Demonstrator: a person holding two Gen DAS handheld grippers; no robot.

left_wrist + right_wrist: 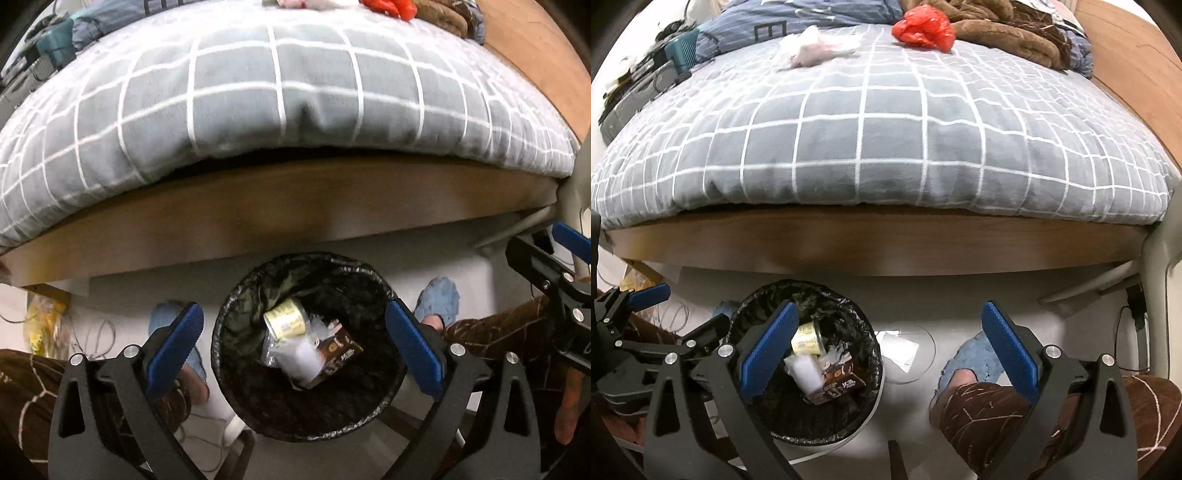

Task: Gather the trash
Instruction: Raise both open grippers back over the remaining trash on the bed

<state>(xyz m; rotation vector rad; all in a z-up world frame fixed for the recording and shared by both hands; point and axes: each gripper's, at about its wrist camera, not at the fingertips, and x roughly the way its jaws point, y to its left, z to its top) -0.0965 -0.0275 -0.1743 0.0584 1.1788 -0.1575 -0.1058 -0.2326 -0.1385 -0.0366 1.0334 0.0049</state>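
Observation:
A round bin with a black liner [236, 314] stands on the floor below the bed edge; it also shows in the right wrist view [860, 332]. Inside lie a yellow can [286, 319], white crumpled paper [299, 356] and a brown carton [340, 354]. My left gripper [295, 339] hangs open and empty right above the bin. My right gripper [890, 343] is open and empty, to the right of the bin. On the bed lie a red plastic bag [923, 27] and a white crumpled wrapper [816, 48].
The bed carries a grey checked cover [879, 129] over a wooden frame [879, 240]. Brown blankets [1008, 33] lie at the far right. A clear flat wrapper [901, 350] lies on the floor beside the bin. The person's feet in blue slippers [437, 301] flank the bin.

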